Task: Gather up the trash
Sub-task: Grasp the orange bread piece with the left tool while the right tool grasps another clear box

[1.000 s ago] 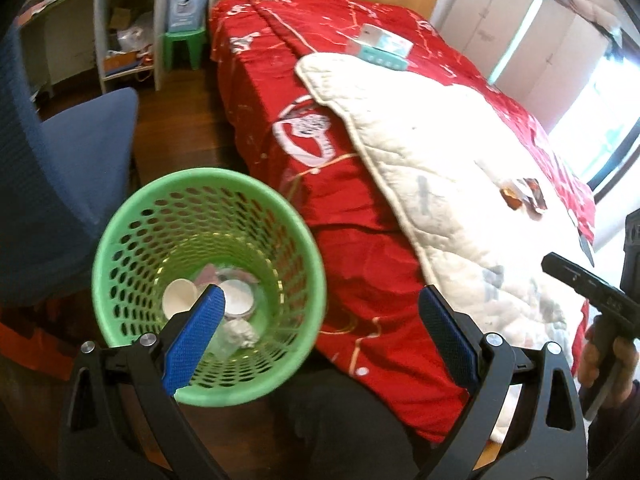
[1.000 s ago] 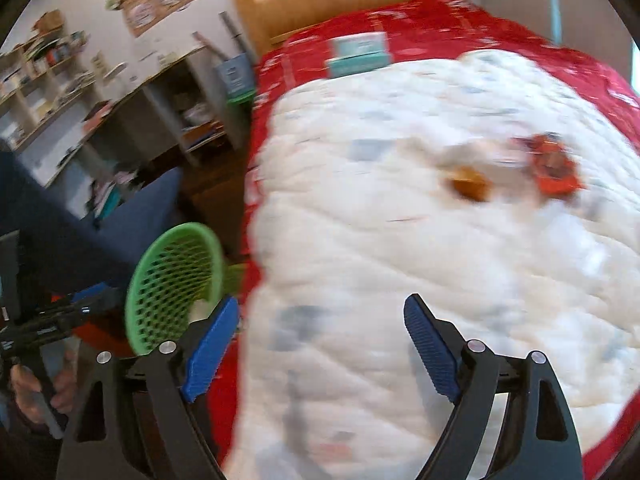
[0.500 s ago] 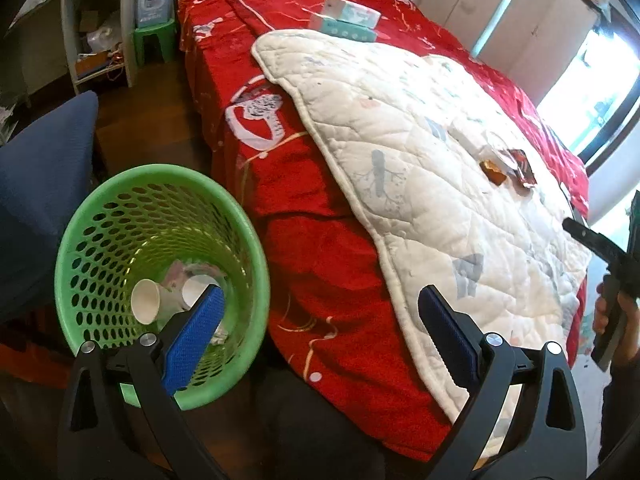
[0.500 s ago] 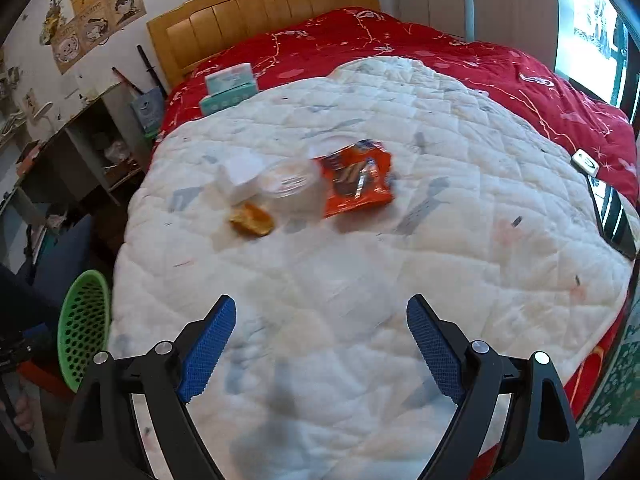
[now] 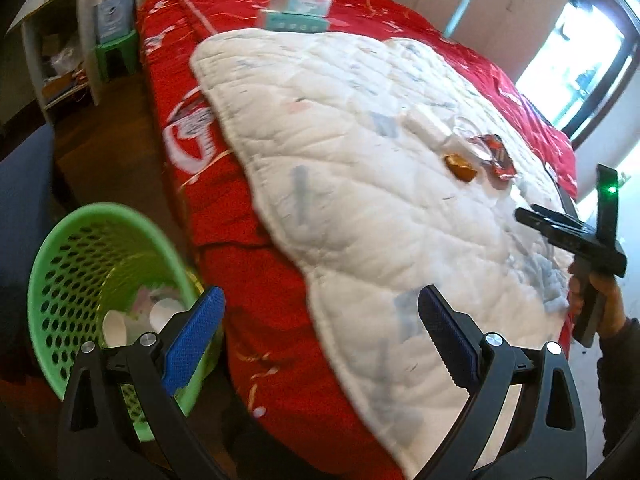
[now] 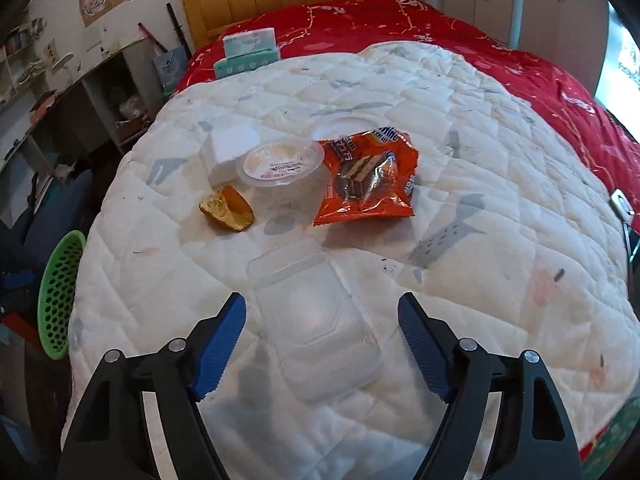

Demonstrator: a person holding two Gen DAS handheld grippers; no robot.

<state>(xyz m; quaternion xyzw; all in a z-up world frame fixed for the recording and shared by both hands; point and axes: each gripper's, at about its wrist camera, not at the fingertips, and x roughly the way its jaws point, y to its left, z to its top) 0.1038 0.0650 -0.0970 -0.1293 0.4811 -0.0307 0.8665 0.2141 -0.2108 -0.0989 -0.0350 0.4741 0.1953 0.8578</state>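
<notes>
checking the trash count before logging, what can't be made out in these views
- Green basket contents, left wrist view: the left gripper finger and the wall cover most; only two paper cups show.
- Basket, right wrist view: cut by the quilt edge.
- Trash pile, left wrist view: motion blur; orange wrapper barely readable.
- Clear tray, right wrist view: transparent, so whether it is empty is unclear.

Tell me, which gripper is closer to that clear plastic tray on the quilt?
Right. The right gripper hangs open just above the clear plastic tray, which lies between its fingers. The left gripper is off by the bed's edge, near the green basket.
</notes>
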